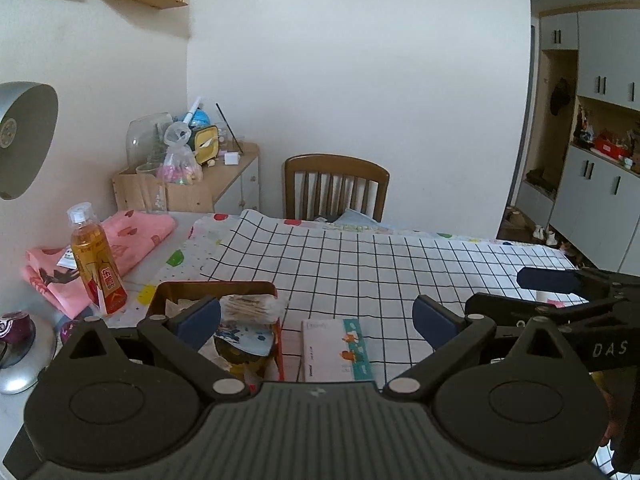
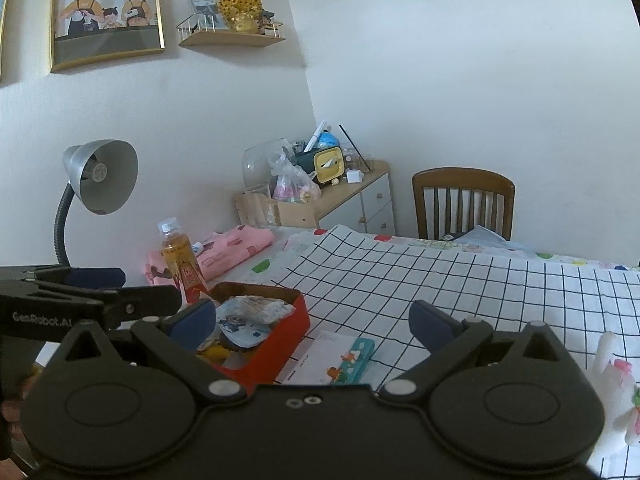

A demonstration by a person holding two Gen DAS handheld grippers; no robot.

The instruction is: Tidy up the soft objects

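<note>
I am holding both tongs, left (image 1: 316, 322) and right (image 2: 312, 322), spread and empty; the pink cloth (image 1: 120, 248) lies far-left, long axis diagonal, nearer the left.

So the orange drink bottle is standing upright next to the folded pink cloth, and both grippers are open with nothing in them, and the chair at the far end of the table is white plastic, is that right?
Not quite: the chair is brown wood with a slatted back, as the right wrist view shows. The rest holds: the orange drink bottle stands upright beside the folded pink cloth, and the left gripper and right gripper are open and empty.
</note>
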